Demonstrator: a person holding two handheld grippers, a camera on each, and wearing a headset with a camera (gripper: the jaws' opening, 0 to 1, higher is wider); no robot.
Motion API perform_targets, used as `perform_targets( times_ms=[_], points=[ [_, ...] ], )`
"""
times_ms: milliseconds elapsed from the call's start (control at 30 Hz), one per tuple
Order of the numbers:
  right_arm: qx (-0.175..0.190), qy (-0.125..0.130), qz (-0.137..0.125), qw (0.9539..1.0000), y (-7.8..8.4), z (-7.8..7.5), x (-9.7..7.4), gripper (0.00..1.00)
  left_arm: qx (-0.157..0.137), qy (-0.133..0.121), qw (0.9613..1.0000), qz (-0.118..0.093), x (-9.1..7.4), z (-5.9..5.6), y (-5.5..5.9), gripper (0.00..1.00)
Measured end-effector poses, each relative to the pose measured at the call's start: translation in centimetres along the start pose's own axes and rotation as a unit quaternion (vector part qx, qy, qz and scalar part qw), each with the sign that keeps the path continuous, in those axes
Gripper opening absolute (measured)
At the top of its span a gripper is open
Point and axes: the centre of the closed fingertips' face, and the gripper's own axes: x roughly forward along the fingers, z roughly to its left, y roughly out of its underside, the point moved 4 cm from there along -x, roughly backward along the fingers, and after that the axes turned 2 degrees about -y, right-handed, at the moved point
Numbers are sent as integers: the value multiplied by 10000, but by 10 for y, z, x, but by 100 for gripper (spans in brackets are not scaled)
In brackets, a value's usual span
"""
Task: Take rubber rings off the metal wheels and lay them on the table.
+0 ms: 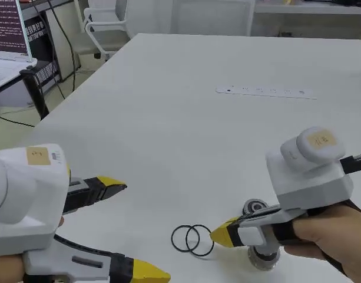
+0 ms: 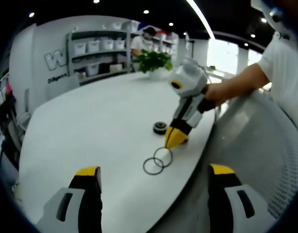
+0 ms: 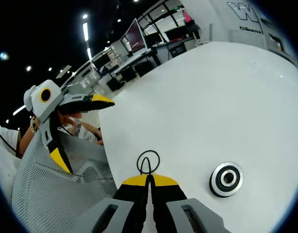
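Two black rubber rings [image 1: 192, 240] lie overlapping on the white table [image 1: 186, 130]. The right tool [image 1: 215, 236], jaws closed, has its tip at the nearer ring and is possibly pinching it. A metal wheel [image 1: 255, 207] stands just beside. The left tool [image 1: 137, 230] hovers open nearby.

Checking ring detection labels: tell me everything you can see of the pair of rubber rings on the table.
The rubber rings are two thin black hoops that look matte and are about equal in size. They lie flat on the white table, near the edge by the person, and overlap so that a lens-shaped gap shows between them. The right claw is shut, with its yellow tips at the rim of the ring closer to it. Whether it pinches that ring cannot be told.
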Motion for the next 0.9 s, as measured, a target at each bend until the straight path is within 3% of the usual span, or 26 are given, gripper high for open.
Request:
perform_targets(
  times_ms=[333,533,900],
  points=[
    [-134,297,-44,9995,0,-10,0,0,-33,-14,10000,69,0,1,2,91],
    [-42,361,-88,9993,0,-15,-2,0,-64,-19,10000,45,0,1,2,90],
    [-227,450,-18,9987,2,-16,1,4,-69,20,9999,101,1,0,4,89]
  ],
)
